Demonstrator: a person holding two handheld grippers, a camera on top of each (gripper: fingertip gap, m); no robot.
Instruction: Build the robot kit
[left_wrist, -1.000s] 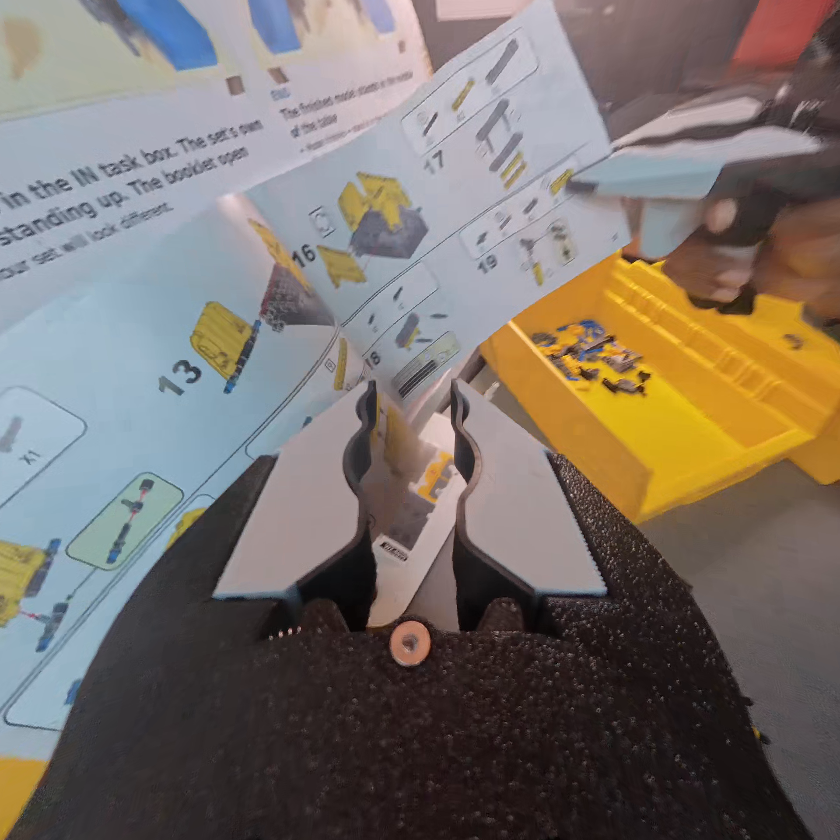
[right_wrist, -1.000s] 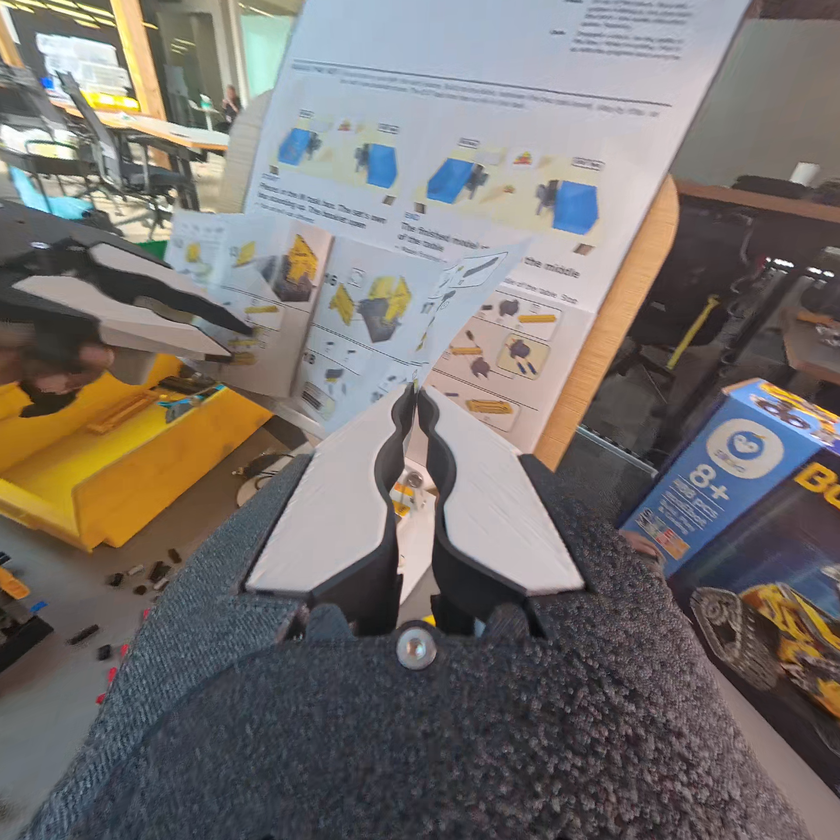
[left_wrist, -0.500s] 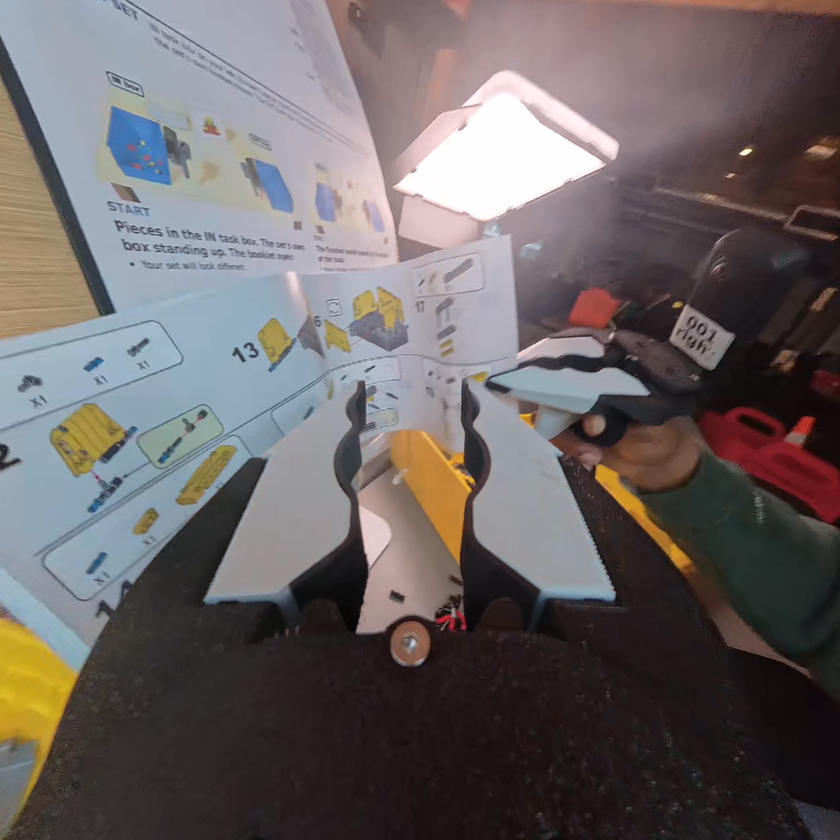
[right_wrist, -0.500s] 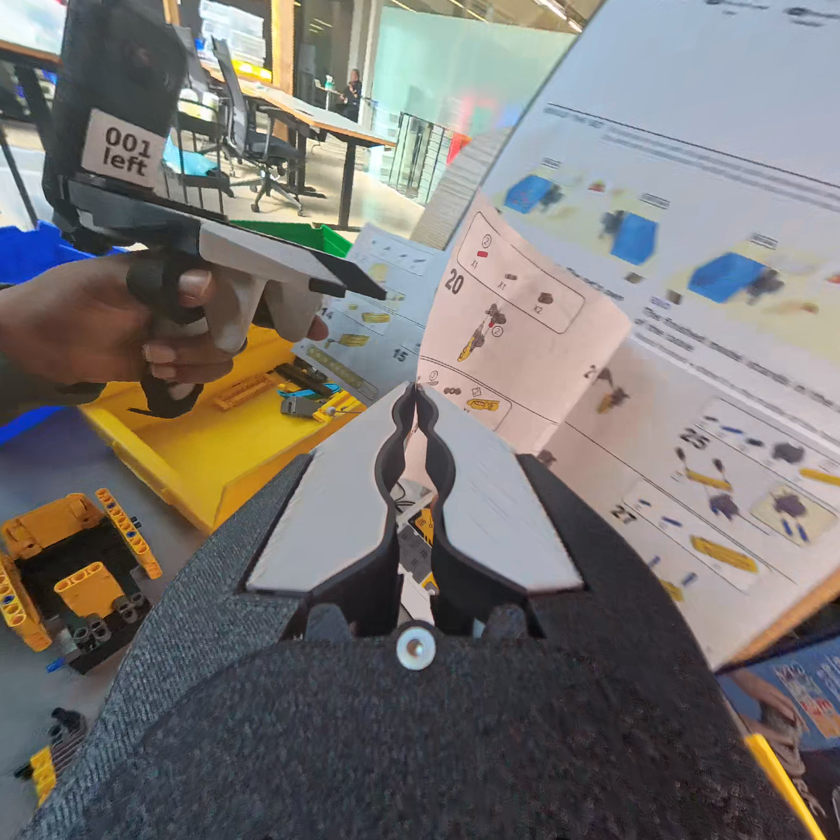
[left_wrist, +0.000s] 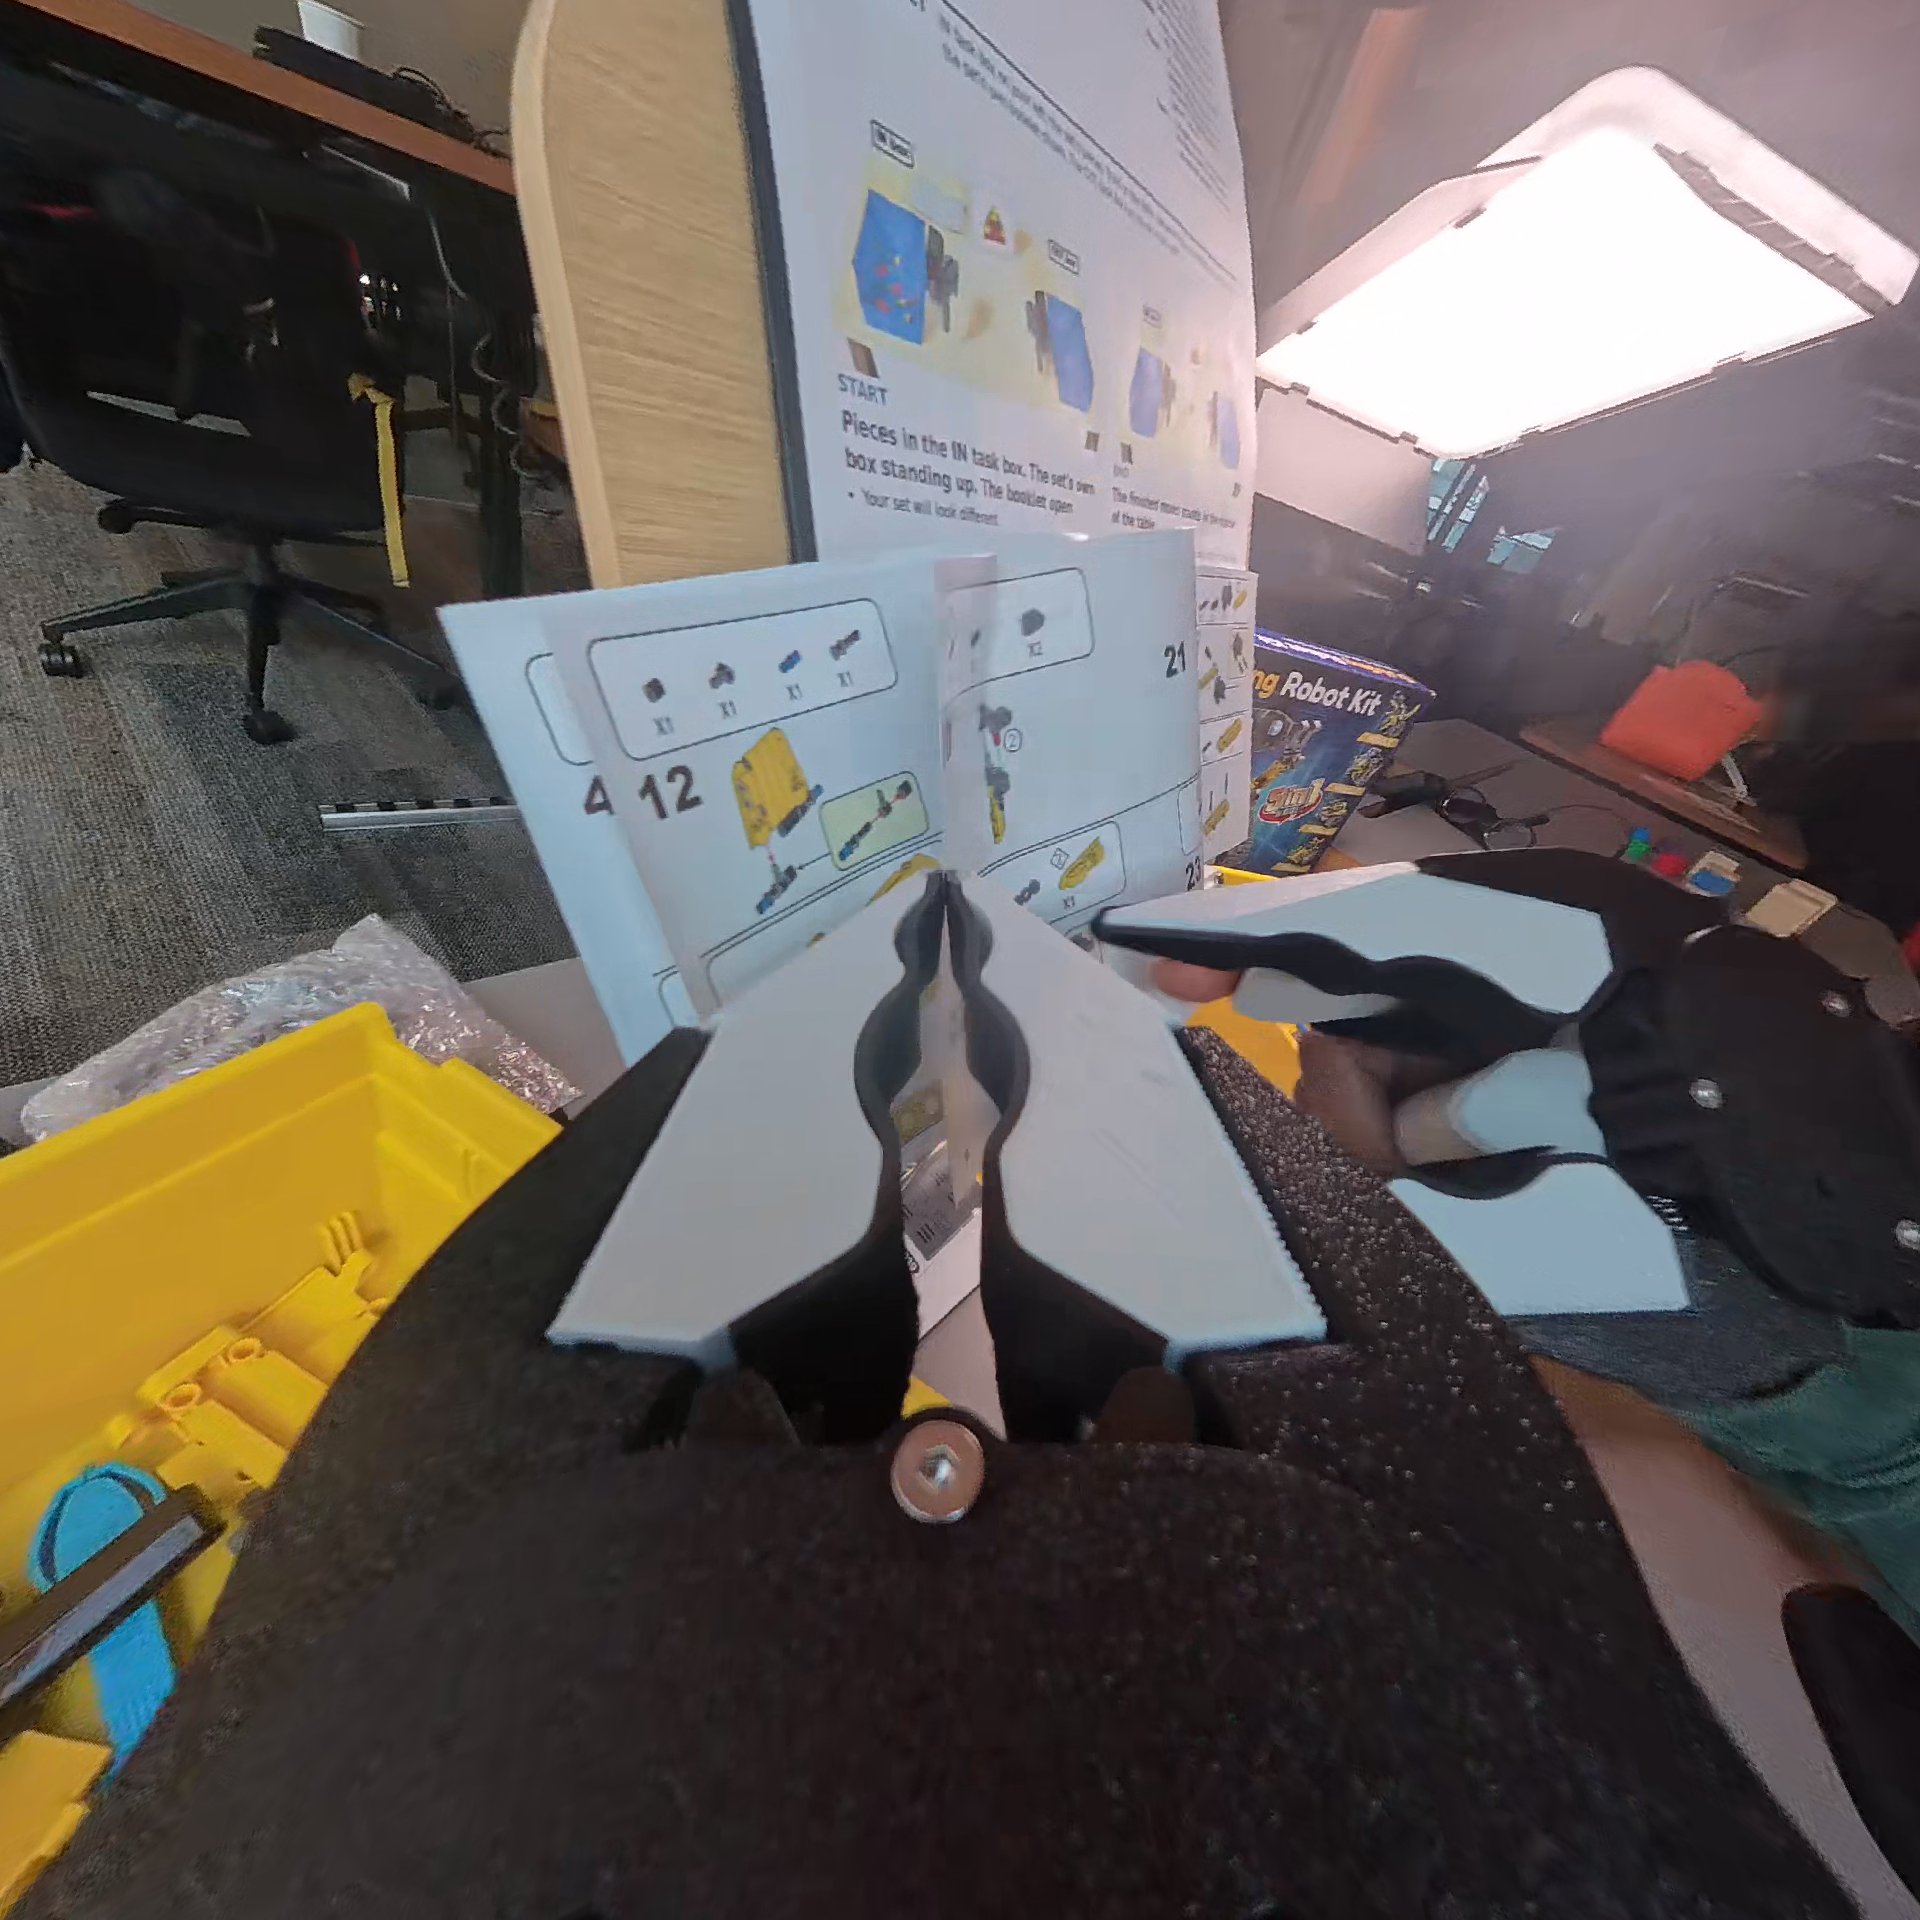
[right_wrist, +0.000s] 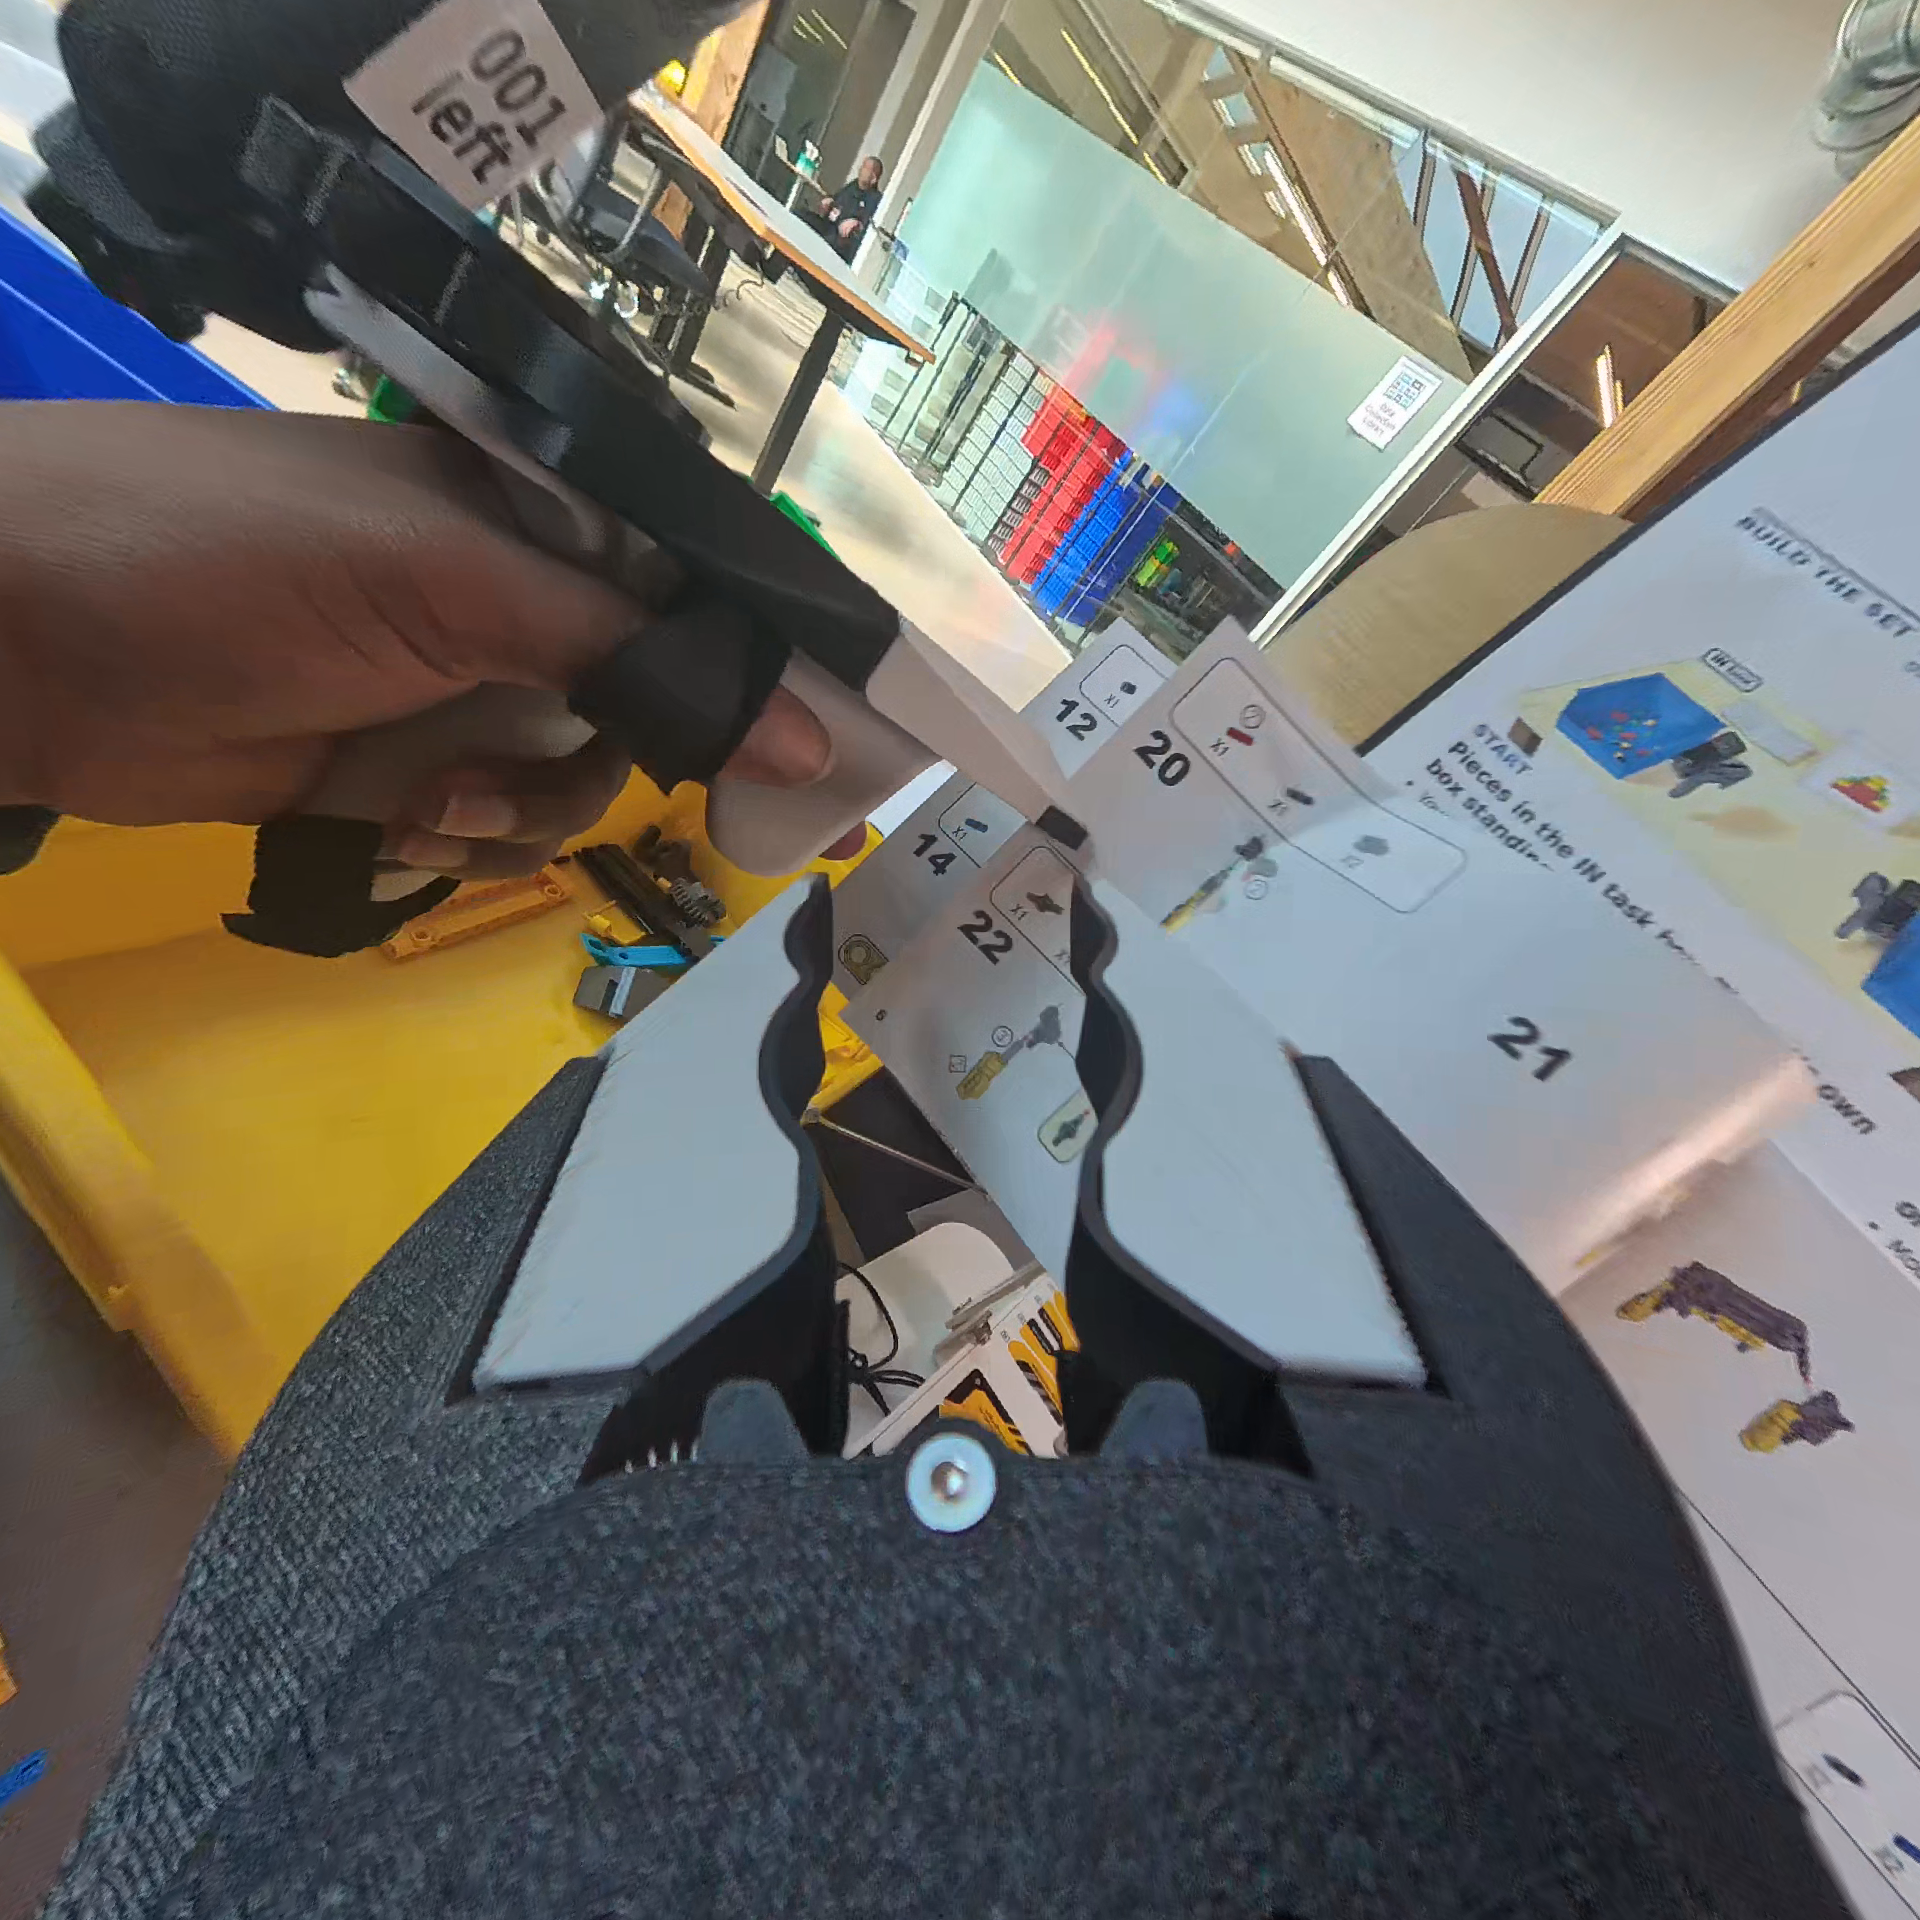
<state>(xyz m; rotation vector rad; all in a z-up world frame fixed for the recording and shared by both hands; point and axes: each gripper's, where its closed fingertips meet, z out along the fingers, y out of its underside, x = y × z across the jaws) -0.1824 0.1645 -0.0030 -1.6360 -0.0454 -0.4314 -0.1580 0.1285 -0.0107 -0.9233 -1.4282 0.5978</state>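
An instruction booklet (left_wrist: 790, 748) stands open against a white poster board (left_wrist: 997, 312). My left gripper (left_wrist: 943, 896) is shut on one booklet page (left_wrist: 966, 665), which I see edge-on and which runs down between the jaws. In the right wrist view the left gripper (right_wrist: 1060, 831), held by a hand, pinches that page (right_wrist: 1299, 883) near its upper edge. My right gripper (right_wrist: 951, 914) is open and holds nothing, with a lower booklet page (right_wrist: 997, 1029) showing between its fingers. It also shows in the left wrist view (left_wrist: 1153, 951), just right of my left fingers.
A yellow bin (left_wrist: 208, 1195) sits at the left, with loose black, yellow and blue parts (right_wrist: 644, 904) inside it. Bubble wrap (left_wrist: 291, 997) lies behind the bin. A kit box (left_wrist: 1320, 748) stands right of the booklet. A bright light panel (left_wrist: 1579, 281) is at the upper right and an office chair (left_wrist: 229, 364) at the far left. The left gripper's tips are roughly 4 centimetres from the right gripper's.
My left gripper went from open to shut on a booklet page. My right gripper, earlier shut on a page, has opened and let it go. Both views have swung round.
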